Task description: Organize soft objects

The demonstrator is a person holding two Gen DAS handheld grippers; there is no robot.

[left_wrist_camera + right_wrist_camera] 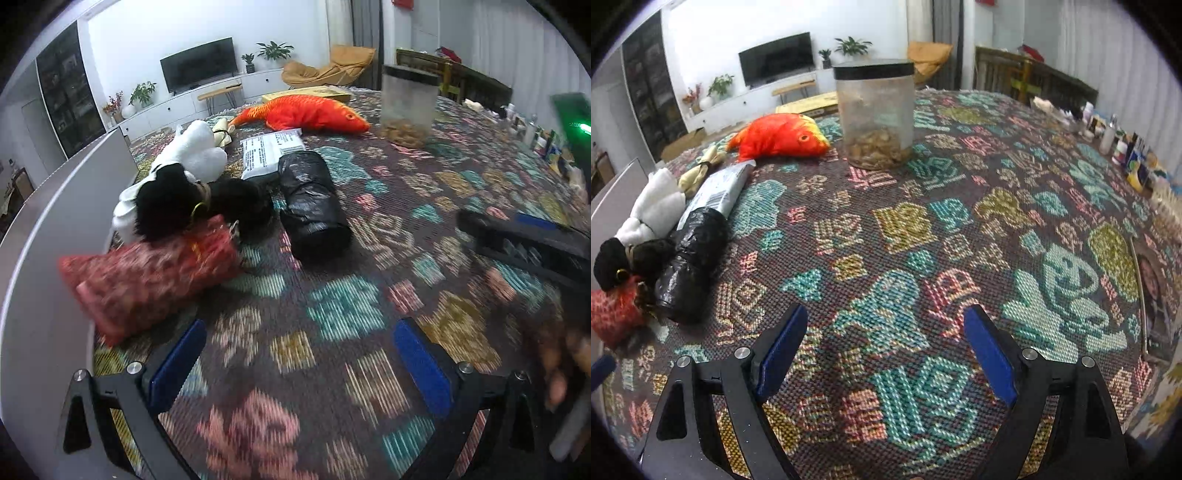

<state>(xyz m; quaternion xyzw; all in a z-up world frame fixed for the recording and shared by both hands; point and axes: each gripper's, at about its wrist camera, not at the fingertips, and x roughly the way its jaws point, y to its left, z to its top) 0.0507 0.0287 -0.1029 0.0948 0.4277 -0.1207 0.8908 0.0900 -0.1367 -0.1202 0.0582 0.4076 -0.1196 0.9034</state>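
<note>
Soft things lie in a row at the left of the patterned cloth. A red patterned pouch [147, 280] lies nearest, then a black and white plush toy [177, 184], a black plastic bundle [314, 206], a grey mail bag [271, 151] and an orange plush fish [310, 112]. My left gripper [299, 345] is open and empty above the cloth, right of the pouch. My right gripper [886, 330] is open and empty over bare cloth, and shows at the right edge of the left wrist view [517, 240]. The right wrist view shows the fish [779, 136], bundle [690, 266] and pouch [613, 310] at left.
A clear jar [875, 114] with a black lid and brown contents stands at the far middle. A white board [48, 240] stands along the left edge. Small bottles and boxes [1119, 144] line the far right edge. A picture book [1152, 295] lies at right.
</note>
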